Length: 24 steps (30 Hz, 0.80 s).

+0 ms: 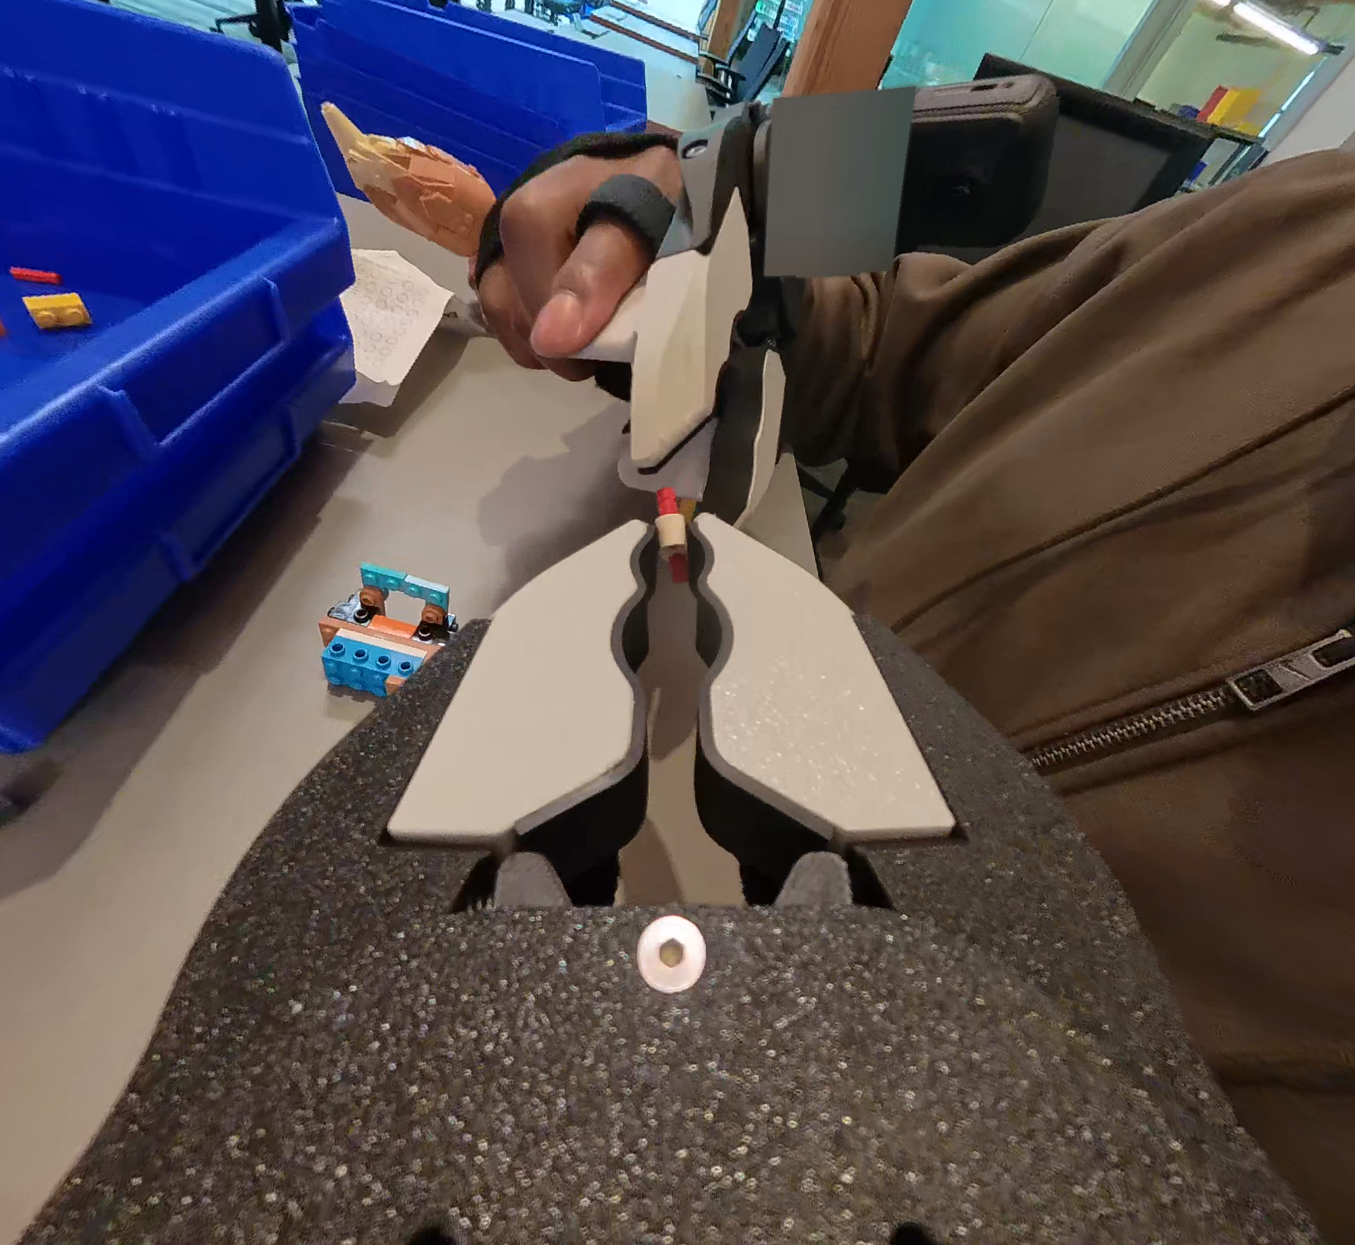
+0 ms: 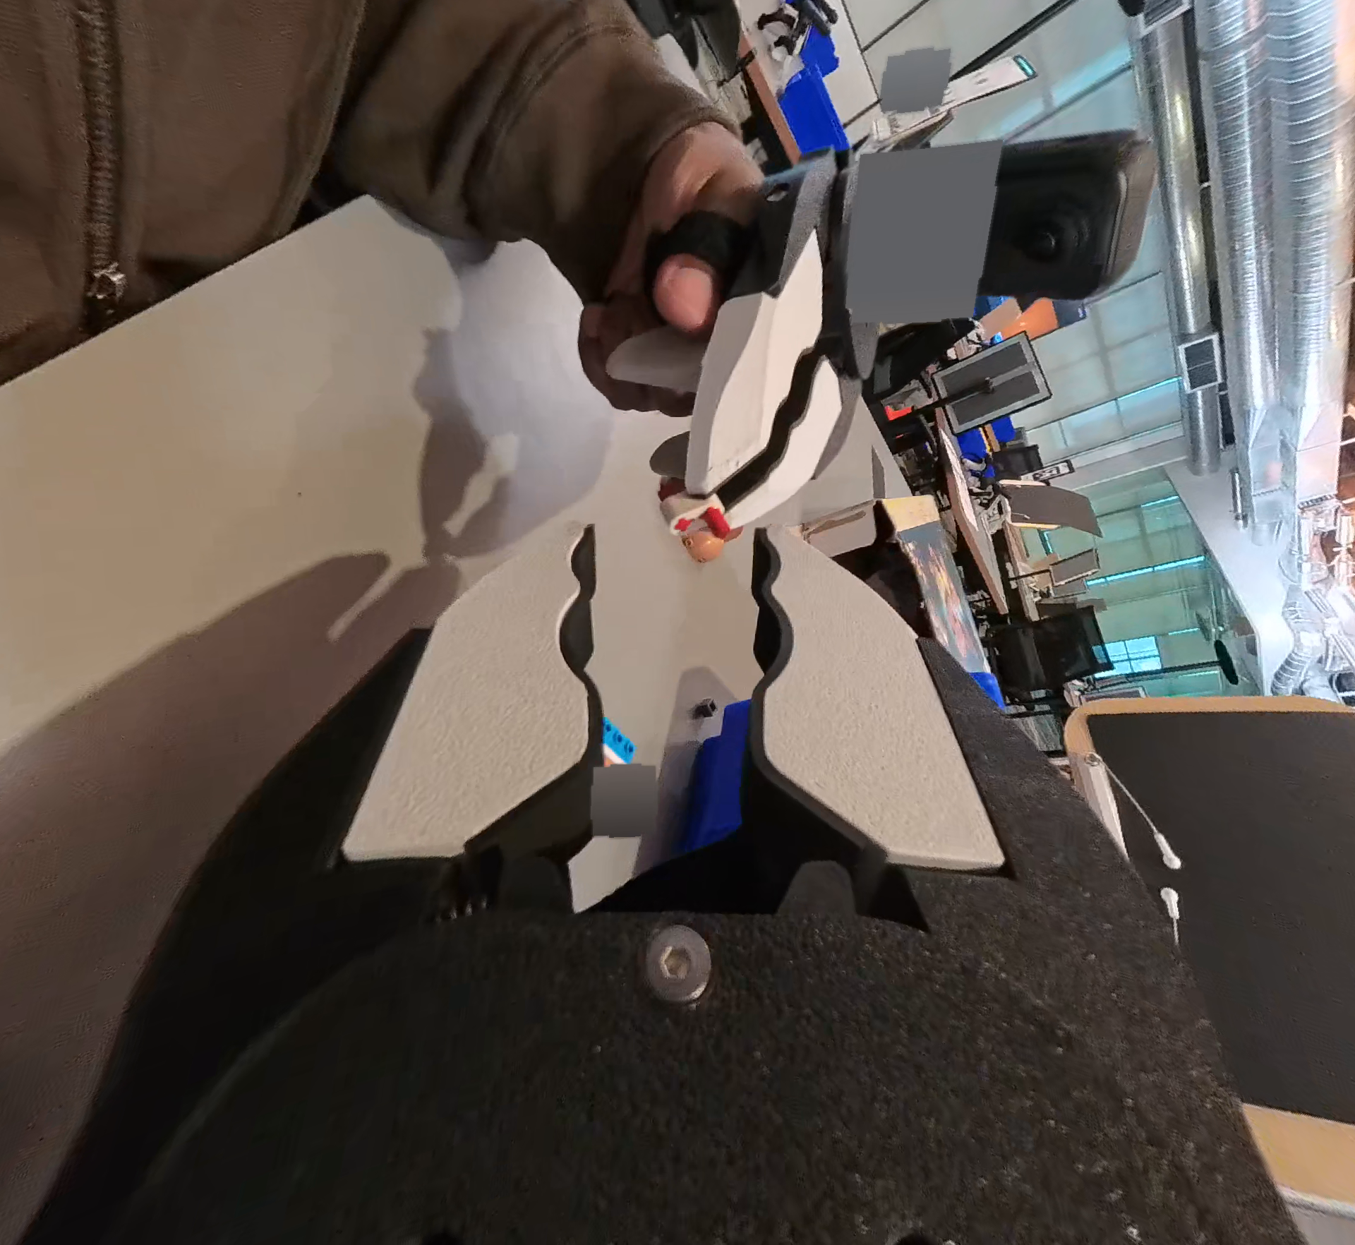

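Note:
My left gripper [image 1: 671, 535] is shut on a small toy figure [image 1: 671, 539] with a cream body and red parts, held above the grey table [image 1: 220, 733]. The right gripper [image 1: 682, 484], held by a hand, comes down from above and meets the figure's far end. In the right wrist view my right gripper [image 2: 674, 539] is open, fingers wide apart. The left gripper [image 2: 715, 506] holds the figure [image 2: 693, 513] there. The figure's tan head [image 2: 705, 546] lies between my open fingertips without clear contact.
A large blue bin [image 1: 147, 256] with loose bricks [image 1: 55, 309] stands at the left, a second blue bin [image 1: 454, 58] behind it. A small blue and orange brick build [image 1: 385, 638], a printed sheet [image 1: 388, 315] and a tan cone-shaped build [image 1: 410, 183] lie on the table. A brown jacket sleeve [image 1: 1100, 403] fills the right.

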Each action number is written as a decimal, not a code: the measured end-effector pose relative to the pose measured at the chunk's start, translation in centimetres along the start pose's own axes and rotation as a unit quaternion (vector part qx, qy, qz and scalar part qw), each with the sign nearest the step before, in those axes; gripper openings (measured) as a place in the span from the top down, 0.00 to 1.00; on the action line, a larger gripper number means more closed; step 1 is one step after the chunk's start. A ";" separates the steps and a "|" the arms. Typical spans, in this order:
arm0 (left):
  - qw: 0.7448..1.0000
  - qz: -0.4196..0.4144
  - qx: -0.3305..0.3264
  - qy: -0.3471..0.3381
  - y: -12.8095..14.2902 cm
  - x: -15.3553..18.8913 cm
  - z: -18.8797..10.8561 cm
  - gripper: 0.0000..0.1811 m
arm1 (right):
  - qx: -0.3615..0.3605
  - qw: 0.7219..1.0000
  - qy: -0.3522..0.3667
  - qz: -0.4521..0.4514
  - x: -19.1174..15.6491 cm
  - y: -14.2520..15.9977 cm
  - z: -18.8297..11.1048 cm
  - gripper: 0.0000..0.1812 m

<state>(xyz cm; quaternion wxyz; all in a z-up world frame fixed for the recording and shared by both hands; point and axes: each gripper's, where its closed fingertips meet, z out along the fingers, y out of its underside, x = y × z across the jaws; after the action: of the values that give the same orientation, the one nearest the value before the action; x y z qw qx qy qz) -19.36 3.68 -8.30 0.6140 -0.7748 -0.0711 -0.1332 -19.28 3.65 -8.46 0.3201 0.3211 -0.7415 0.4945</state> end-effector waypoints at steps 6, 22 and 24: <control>0.999 -0.005 -0.039 0.017 1.1 0.1 0.8 0.96 | -0.001 1.000 0.000 -0.017 -0.5 0.5 -0.2 0.80; 0.999 -0.029 -0.029 0.025 1.3 -0.3 1.8 0.96 | -0.053 0.995 0.046 -0.072 -1.2 1.2 0.1 0.91; 0.999 -0.027 -0.021 0.016 1.3 -0.4 1.6 0.94 | -0.061 0.994 0.064 -0.065 -0.8 1.2 -0.1 0.91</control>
<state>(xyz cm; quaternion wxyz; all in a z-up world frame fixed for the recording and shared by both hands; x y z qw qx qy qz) -19.19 4.93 -9.96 0.5945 -0.7833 -0.0792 -0.1639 -19.71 4.21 -9.71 0.4177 0.3165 -0.7256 0.4459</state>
